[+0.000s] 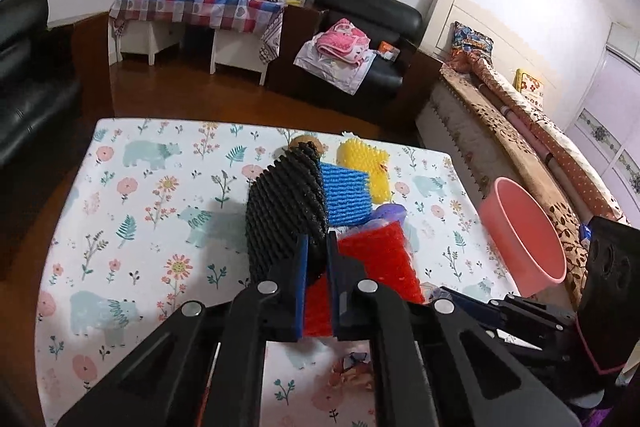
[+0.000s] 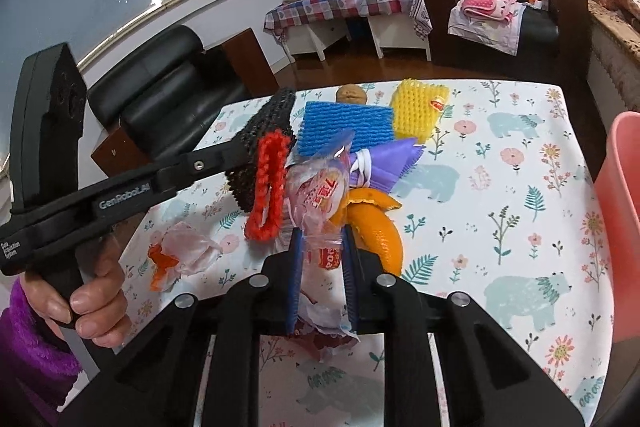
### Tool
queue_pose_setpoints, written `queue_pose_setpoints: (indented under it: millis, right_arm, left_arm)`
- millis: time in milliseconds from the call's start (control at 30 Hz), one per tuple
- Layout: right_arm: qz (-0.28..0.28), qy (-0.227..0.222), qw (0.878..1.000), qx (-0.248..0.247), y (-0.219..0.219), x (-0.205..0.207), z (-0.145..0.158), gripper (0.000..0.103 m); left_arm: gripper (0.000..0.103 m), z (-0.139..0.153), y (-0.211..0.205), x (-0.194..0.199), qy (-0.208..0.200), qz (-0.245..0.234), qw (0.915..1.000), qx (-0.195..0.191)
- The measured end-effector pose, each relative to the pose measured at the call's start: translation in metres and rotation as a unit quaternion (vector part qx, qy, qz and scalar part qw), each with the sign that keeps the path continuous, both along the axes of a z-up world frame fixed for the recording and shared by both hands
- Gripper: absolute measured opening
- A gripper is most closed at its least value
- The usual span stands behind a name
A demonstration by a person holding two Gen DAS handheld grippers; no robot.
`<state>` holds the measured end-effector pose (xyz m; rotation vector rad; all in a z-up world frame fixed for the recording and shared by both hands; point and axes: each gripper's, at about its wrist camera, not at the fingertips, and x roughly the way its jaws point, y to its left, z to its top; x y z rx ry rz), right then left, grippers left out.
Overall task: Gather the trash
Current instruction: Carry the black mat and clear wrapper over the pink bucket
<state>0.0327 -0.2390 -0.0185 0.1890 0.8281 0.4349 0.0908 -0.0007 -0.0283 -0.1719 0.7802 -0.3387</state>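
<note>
My left gripper (image 1: 318,247) is shut on a black foam net (image 1: 280,211) that stands up from its blue pads, with a red foam net (image 1: 376,255) pinched beside it. The right wrist view shows that gripper (image 2: 252,155) from the side, with the black net (image 2: 260,143) and the red net (image 2: 268,187) hanging at its tip. My right gripper (image 2: 322,231) is shut on a clear plastic wrapper (image 2: 320,195) with red print. An orange peel (image 2: 372,227) lies just right of its fingers.
On the floral tablecloth (image 1: 140,207) lie a blue net (image 2: 344,127), a yellow net (image 2: 418,107), a purple scrap (image 2: 388,159), a walnut (image 2: 352,94) and a crumpled wrapper (image 2: 180,251). A pink bin (image 1: 520,227) stands at the table's right edge. A hand (image 2: 88,291) holds the left gripper's handle.
</note>
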Motion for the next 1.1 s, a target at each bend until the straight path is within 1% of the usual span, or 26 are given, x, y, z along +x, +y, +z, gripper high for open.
queue_pose_setpoints:
  millis: [233, 433, 633, 833, 1100]
  right_arm:
    - [-0.02, -0.018, 1.0, 0.012, -0.015, -0.01, 0.013, 0.019]
    - [-0.045, -0.037, 0.998, 0.021, -0.035, -0.021, 0.027, 0.019]
    - [-0.071, -0.056, 0.996, 0.027, -0.057, -0.03, 0.039, 0.019]
    - [-0.097, -0.071, 0.992, 0.033, -0.081, -0.042, 0.049, 0.019]
    - [-0.146, -0.089, 0.985, 0.037, -0.122, -0.057, 0.059, 0.019]
  left_arm:
    - [0.007, 0.026, 0.005, -0.017, -0.026, 0.006, 0.9995, -0.015]
    - [0.007, 0.045, 0.0, -0.029, -0.043, -0.002, 0.9987, -0.028]
    - [0.007, 0.06, -0.017, -0.039, -0.052, -0.02, 0.9977, -0.038]
    - [0.007, 0.072, -0.038, -0.046, -0.062, -0.042, 0.9964, -0.04]
    - [0.007, 0.082, -0.074, -0.051, -0.067, -0.083, 0.9934, -0.04]
